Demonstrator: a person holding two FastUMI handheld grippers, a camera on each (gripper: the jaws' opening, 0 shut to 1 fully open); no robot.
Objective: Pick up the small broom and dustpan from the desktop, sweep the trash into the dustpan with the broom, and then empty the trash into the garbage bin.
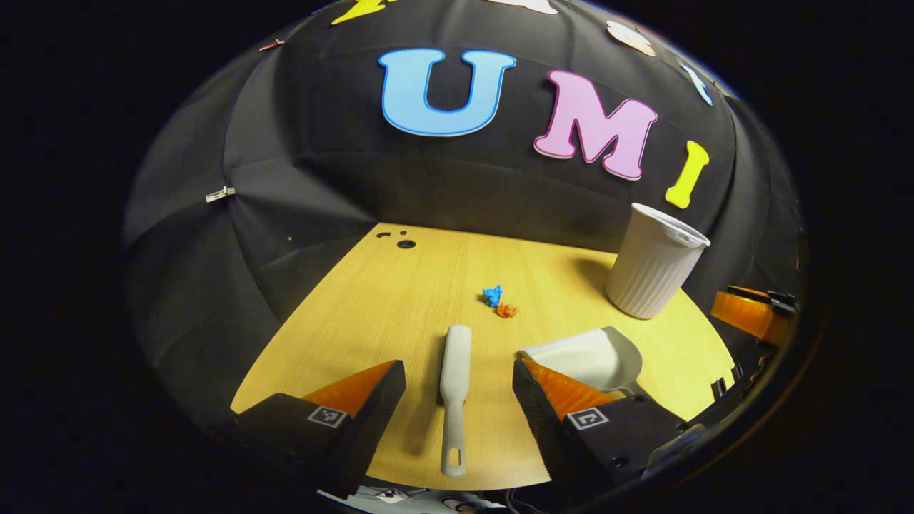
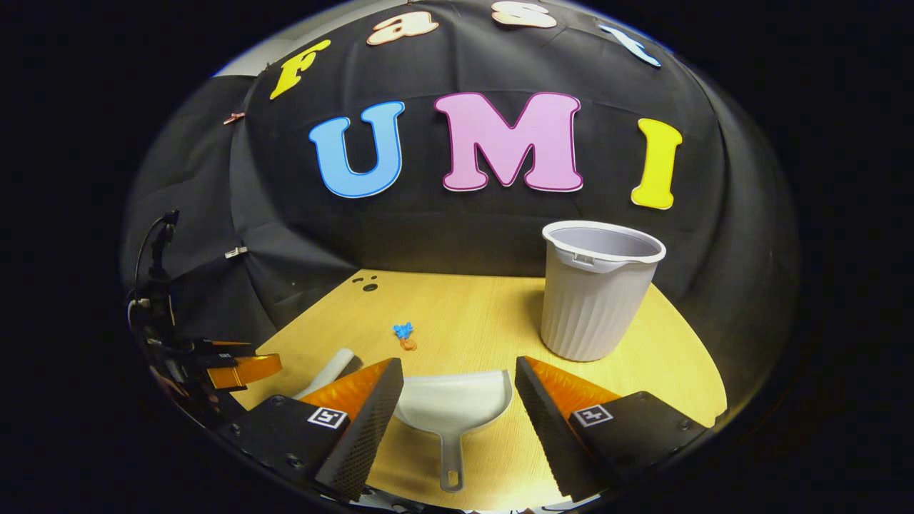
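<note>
A small grey broom [image 1: 454, 389] lies flat on the wooden desktop [image 1: 400, 307], handle toward me, between the fingers of my open left gripper [image 1: 457, 375], which hovers above it. A grey dustpan [image 2: 454, 407] rests on the desk with its handle toward me, under my open right gripper [image 2: 457, 371]; in the left gripper view the dustpan [image 1: 593, 353] lies just right of the broom. Blue and orange trash scraps [image 1: 498, 300] sit mid-desk beyond the broom, and the scraps [image 2: 405, 335] lie left of the dustpan. The right gripper [image 1: 750, 314] shows at the far right.
A ribbed white garbage bin [image 2: 598, 296] stands upright at the desk's back right, seen also as the bin [image 1: 653, 260] in the left gripper view. Small dark holes [image 1: 403, 241] mark the desk's far left corner. The left gripper [image 2: 239, 368] appears at the far left.
</note>
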